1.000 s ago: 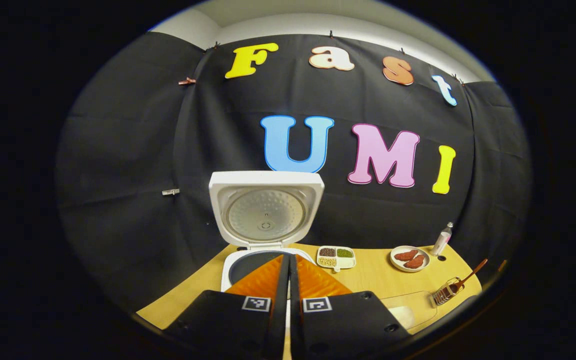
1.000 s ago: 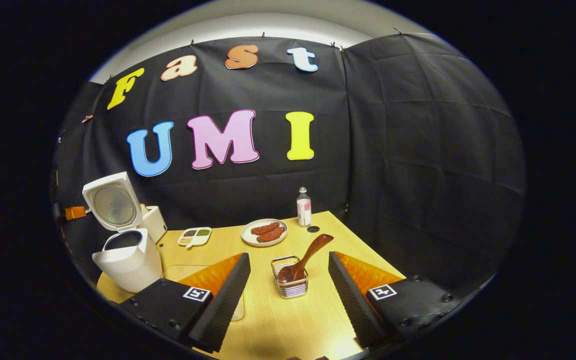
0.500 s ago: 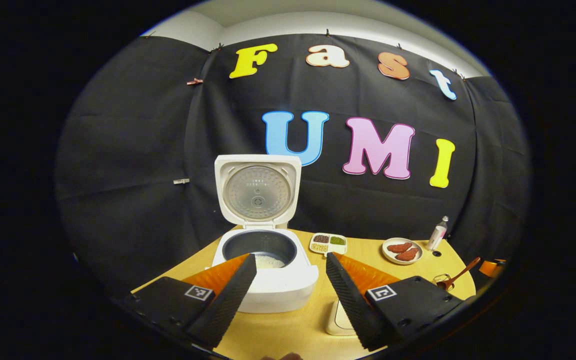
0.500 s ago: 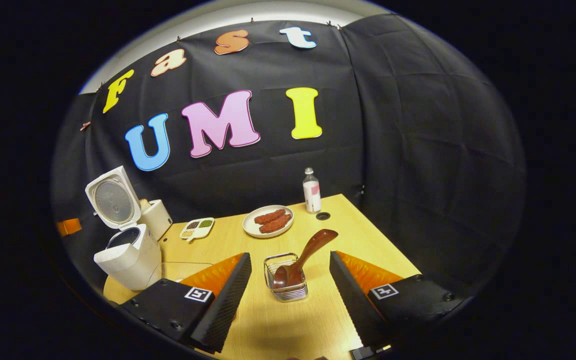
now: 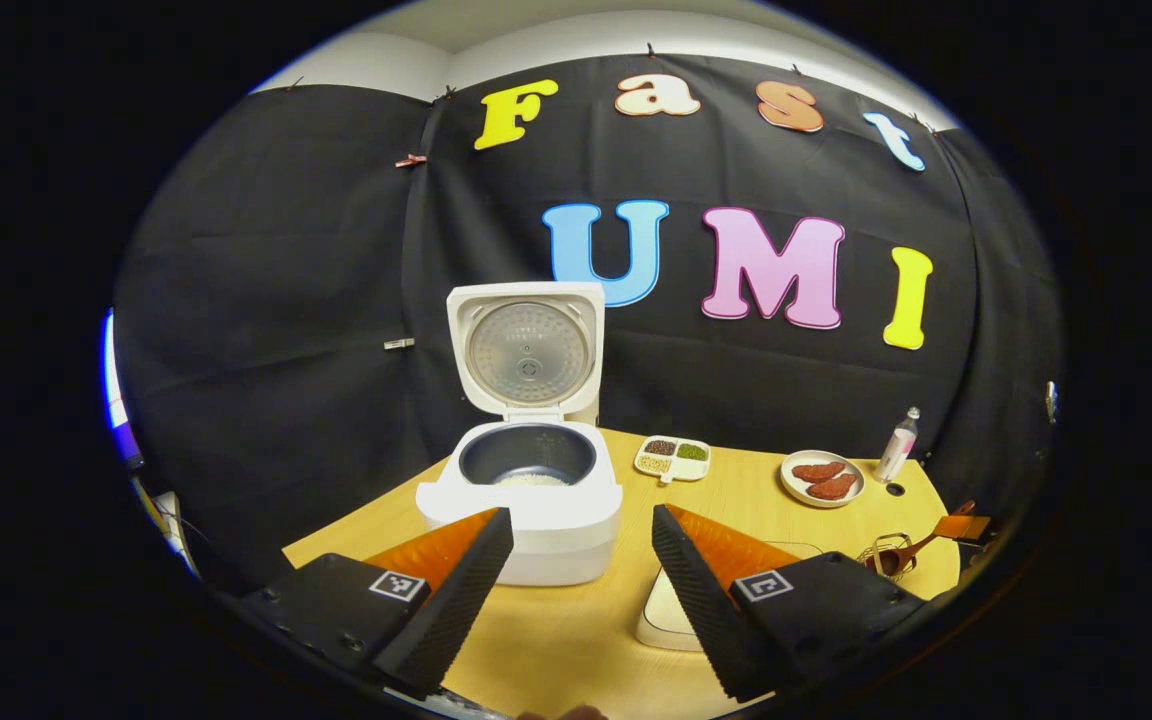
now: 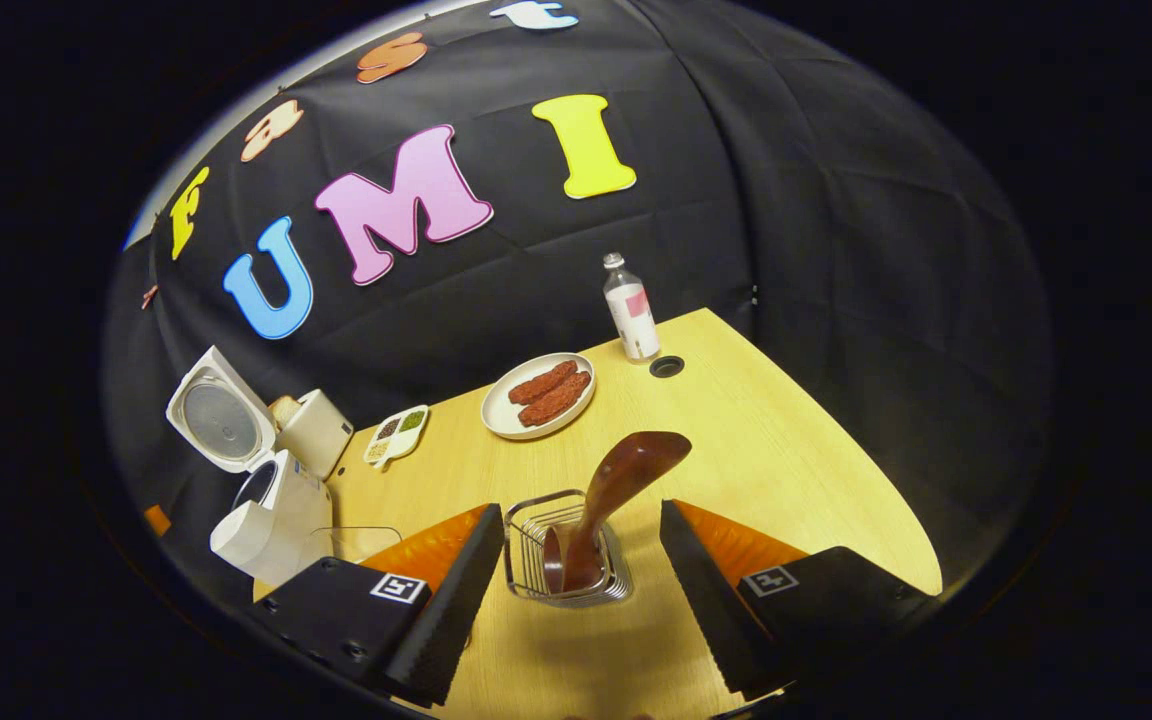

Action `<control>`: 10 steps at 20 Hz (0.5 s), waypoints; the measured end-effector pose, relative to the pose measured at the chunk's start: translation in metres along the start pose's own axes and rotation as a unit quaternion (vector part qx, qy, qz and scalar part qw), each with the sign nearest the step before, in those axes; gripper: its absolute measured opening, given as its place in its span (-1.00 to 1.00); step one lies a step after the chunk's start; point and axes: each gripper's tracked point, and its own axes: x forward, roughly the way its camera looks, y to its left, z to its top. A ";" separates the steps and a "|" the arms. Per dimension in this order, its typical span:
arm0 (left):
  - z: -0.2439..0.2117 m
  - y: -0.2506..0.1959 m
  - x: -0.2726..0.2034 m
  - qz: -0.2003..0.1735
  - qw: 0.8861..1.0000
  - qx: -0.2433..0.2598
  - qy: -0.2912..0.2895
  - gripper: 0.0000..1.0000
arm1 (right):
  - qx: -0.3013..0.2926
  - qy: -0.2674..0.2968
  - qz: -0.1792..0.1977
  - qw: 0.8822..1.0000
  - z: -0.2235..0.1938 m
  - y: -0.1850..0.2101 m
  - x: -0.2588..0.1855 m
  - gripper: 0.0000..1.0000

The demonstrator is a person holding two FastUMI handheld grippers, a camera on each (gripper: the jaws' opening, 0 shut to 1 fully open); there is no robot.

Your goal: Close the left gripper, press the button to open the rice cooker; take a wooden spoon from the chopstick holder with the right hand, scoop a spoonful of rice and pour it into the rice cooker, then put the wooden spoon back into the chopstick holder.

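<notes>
Reaching: the right gripper [image 6: 568, 575] hangs over the table with its fingers spread wide, straddling the wire chopstick holder [image 6: 565, 551] without touching it, which suits a grasp on the spoon not yet made.
Spoon: a dark brown wooden spoon [image 6: 604, 509] stands bowl-down in that holder, its broad handle leaning up toward 1 o'clock, so the free end offers itself to the fingers.
Left gripper: the left gripper [image 5: 576, 575] is held back from the cooker, fingers apart and holding nothing, likely to leave the pot mouth clear.
Cooker: the white rice cooker [image 5: 528, 500] sits on the light wooden table [image 5: 736, 500] at 12 o'clock from the left gripper, its lid [image 5: 526, 350] tipped fully upright; the button step looks finished.
Pot contents: a pale layer that may be rice lies at the bottom of the dark inner pot.
Neighbours: a small divided dish of grains [image 5: 673, 457] sits at 2 o'clock from the cooker; farther right are a round white plate of reddish-brown pieces [image 6: 538, 394] and a small clear bottle [image 6: 630, 310] near the back edge.
Rice source: a low pale container [image 5: 664, 620] shows beside the left gripper's right finger; what it holds I cannot tell.
</notes>
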 end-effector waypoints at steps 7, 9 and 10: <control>-0.022 -0.014 -0.024 0.010 0.999 0.021 0.024 0.93 | 0.046 0.011 0.001 0.999 0.006 -0.009 0.043 0.92; -0.028 -0.017 -0.027 0.008 0.999 0.029 0.029 0.93 | 0.056 0.004 -0.009 0.998 0.009 -0.014 0.050 0.71; -0.032 -0.018 -0.029 0.008 0.999 0.028 0.032 0.92 | 0.059 -0.001 -0.009 0.998 0.013 -0.012 0.052 0.64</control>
